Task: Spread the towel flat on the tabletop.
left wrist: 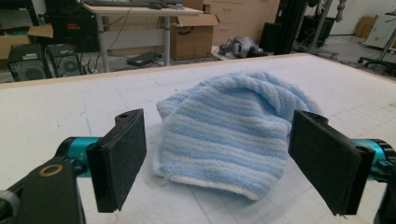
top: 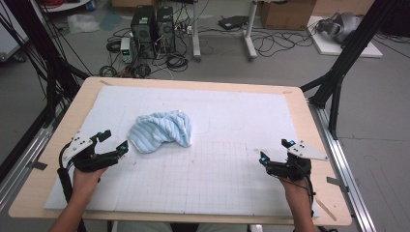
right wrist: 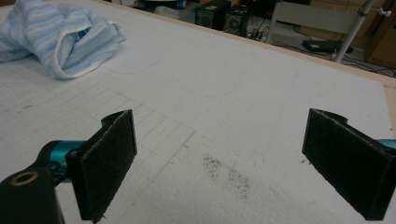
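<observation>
I noted the blue striped towel point(top: 162, 131) lying crumpled on the white mat point(top: 232, 116), left of centre. I held the left gripper point(top: 112, 141) just beside its near-left edge, jaws spread wide and empty, framing the towel without contact. The right gripper point(top: 274, 150) sat well apart at the mat's right, jaws likewise fully spread, holding nothing.

I see a white foam mat point(top: 232, 169) ruled with a faint grid covering the wooden table point(top: 309, 125). Beyond it, two computer towers point(top: 153, 29), tangled cables point(top: 270, 43) and a cardboard box point(top: 287, 13) occupy the floor.
</observation>
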Tool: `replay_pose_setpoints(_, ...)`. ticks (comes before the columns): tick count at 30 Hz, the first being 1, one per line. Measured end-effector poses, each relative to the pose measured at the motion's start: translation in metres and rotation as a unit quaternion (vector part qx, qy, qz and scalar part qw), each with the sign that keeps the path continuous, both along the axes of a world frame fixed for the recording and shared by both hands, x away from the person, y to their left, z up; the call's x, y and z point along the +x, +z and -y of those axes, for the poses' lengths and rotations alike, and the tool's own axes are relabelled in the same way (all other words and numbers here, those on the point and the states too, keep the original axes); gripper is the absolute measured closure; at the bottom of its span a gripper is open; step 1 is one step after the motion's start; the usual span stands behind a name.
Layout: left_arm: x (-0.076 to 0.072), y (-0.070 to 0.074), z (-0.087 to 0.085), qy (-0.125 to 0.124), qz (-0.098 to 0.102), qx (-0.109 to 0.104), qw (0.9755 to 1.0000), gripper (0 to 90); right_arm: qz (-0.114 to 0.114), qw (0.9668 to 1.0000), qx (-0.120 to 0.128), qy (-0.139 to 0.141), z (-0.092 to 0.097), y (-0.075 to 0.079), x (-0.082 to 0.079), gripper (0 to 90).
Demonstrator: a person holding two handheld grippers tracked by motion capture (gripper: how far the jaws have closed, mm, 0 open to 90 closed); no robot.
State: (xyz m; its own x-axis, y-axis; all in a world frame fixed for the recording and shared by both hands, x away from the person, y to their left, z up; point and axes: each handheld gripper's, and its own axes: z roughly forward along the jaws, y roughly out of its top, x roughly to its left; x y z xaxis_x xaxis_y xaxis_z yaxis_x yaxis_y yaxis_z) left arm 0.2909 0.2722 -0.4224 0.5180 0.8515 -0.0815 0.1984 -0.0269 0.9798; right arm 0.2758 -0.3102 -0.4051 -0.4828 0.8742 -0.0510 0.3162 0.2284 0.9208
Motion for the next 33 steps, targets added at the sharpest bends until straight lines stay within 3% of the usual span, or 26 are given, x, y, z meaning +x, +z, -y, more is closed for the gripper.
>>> replay_pose_setpoints(13,0.004,-0.003,0.001,0.005,-0.013,-0.002,0.9999,19.6,-0.020,0.9992,0.027,0.022,0.000,-0.005,0.000,9.0)
replay_pose_setpoints(18,0.005,-0.001,0.004,-0.007,-0.012,0.005,0.9999,19.6,-0.026,0.9992,0.017,0.023,-0.004,-0.006,-0.001,9.0)
replay_pose_setpoints(22,0.004,-0.001,0.010,-0.021,-0.017,0.037,0.9989,20.2,-0.025,0.9993,0.009,0.028,-0.009,-0.005,-0.004,9.0)
replay_pose_setpoints(33,0.026,-0.001,0.041,-0.059,-0.047,0.080,0.9939,21.1,-0.041,0.9983,0.008,0.040,-0.018,-0.010,-0.002,9.0)
